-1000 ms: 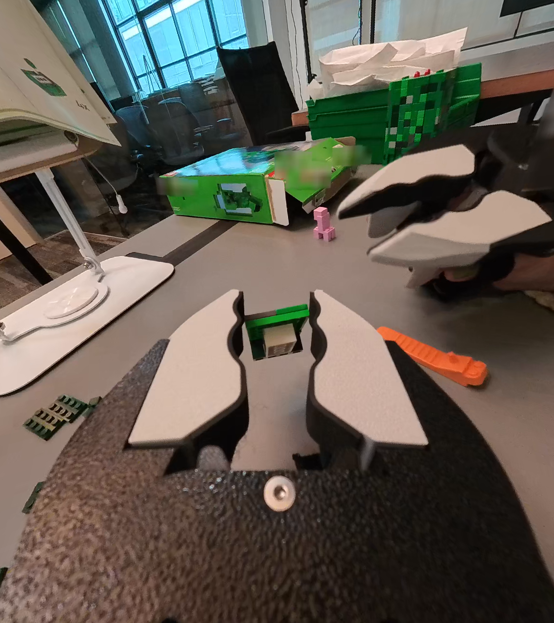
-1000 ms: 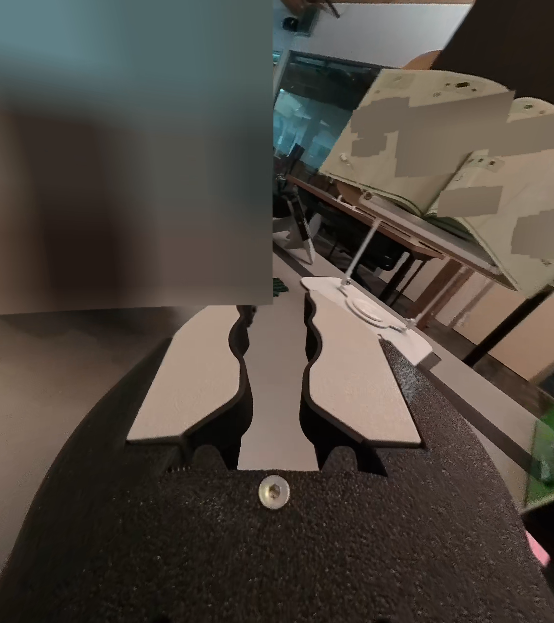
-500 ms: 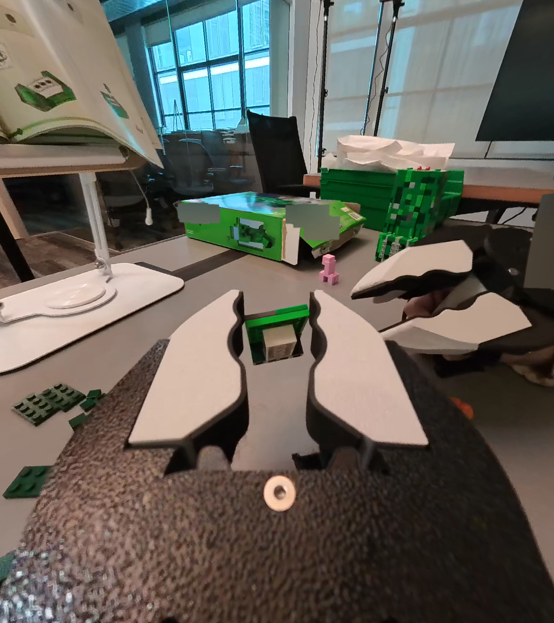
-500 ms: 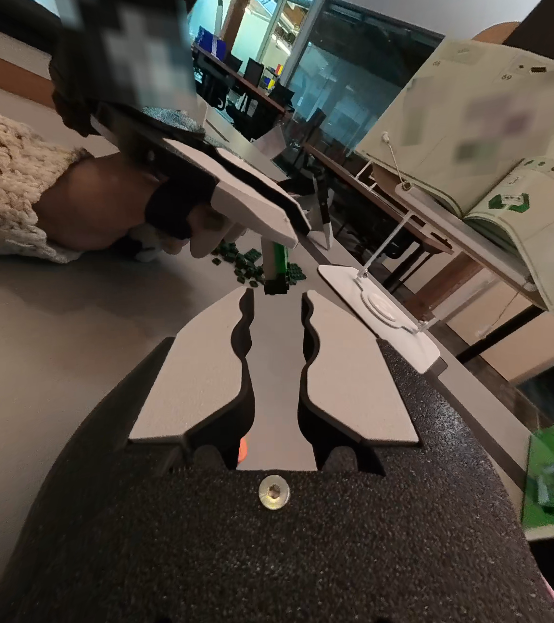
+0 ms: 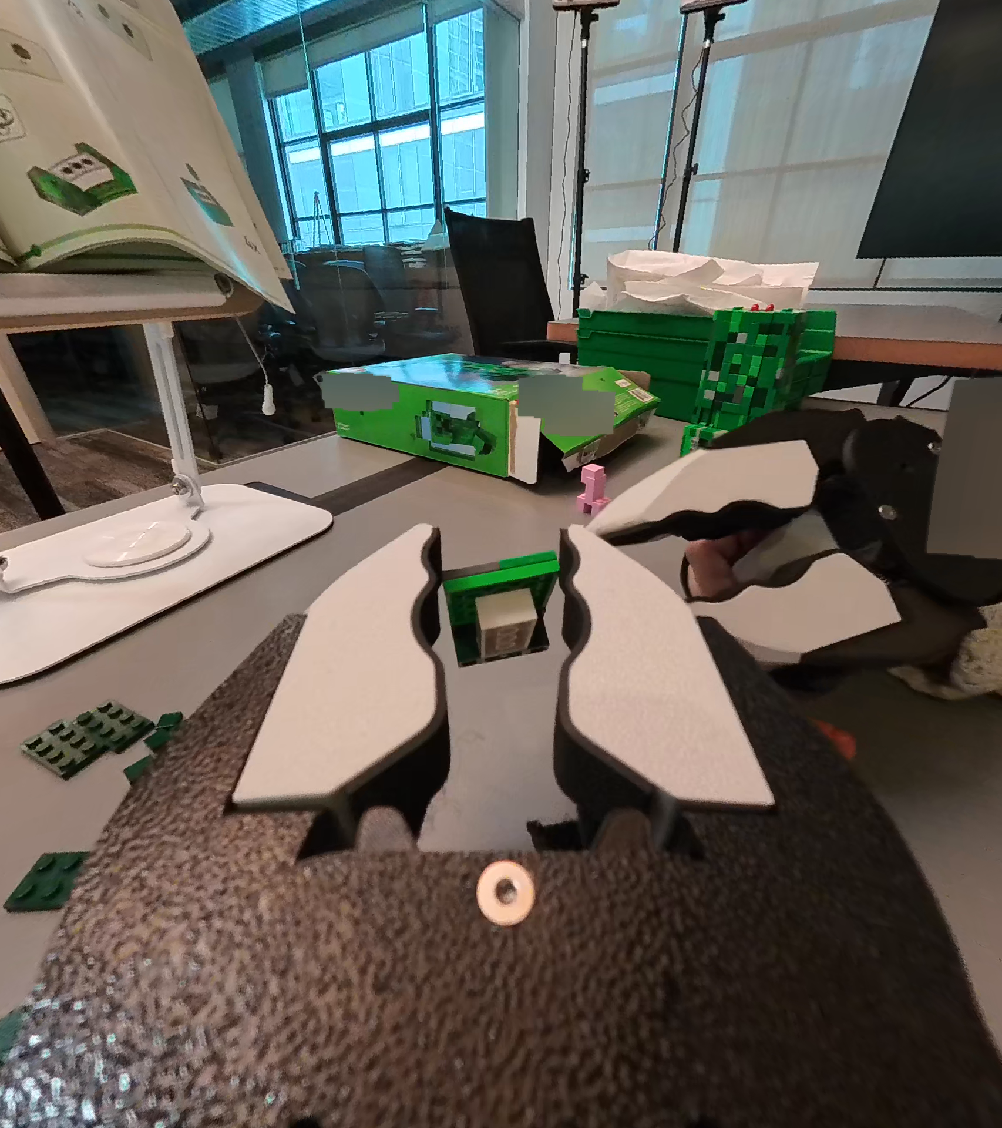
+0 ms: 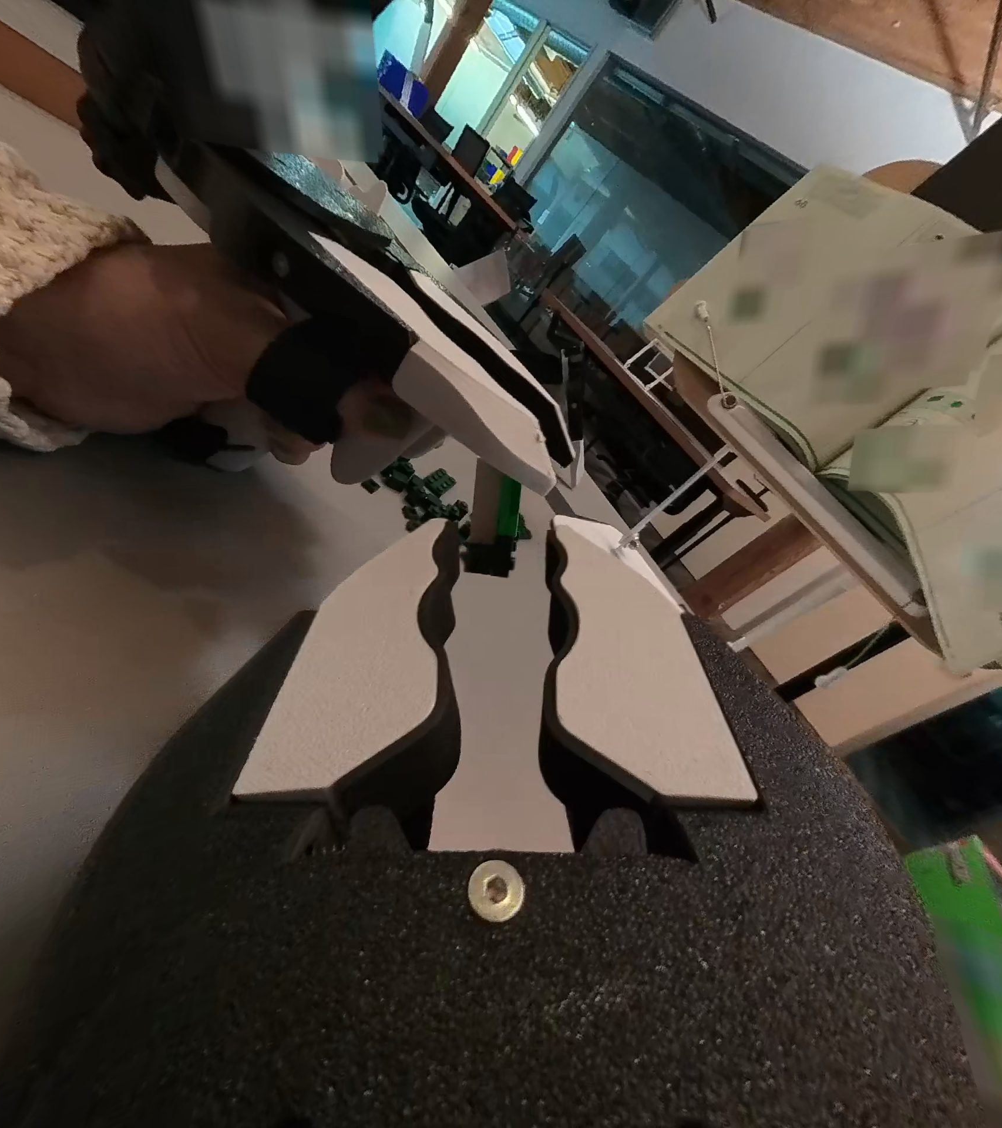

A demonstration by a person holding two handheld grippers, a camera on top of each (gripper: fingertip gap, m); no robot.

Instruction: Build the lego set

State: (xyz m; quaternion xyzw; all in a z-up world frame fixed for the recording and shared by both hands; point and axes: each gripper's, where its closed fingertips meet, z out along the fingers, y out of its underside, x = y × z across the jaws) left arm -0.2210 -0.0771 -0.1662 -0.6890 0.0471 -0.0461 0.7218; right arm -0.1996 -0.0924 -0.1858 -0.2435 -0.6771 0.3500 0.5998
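Observation:
My left gripper [image 5: 500, 537] is shut on a small bright-green lego assembly [image 5: 501, 610] with a tan brick on its face, held above the grey table [image 5: 364, 610]. My right gripper [image 5: 657, 561] comes in from the right, open and empty, its upper fingertip close beside the left gripper's right finger. In the right wrist view, the right gripper [image 6: 501, 531] is open and points at the assembly [image 6: 501, 500], which hangs from the left gripper [image 6: 556, 470]. The assembly's dark lower end sits just at the right fingertips; I cannot tell if they touch.
An open instruction booklet [image 5: 90, 152] rests on a white stand [image 5: 120, 549] at the left. A green box [image 5: 474, 415], a pink figure [image 5: 593, 488] and a green blocky model [image 5: 742, 372] stand behind. Dark green plates [image 5: 90, 738] lie left. An orange tool [image 5: 834, 738] peeks out at the right. Left tips and right tips are each some 35 cm from the green blocky model [image 5: 742, 372].
The right gripper has moved in toward the left gripper until its tips reach the held assembly. The left gripper has tilted up a little and still holds the assembly.

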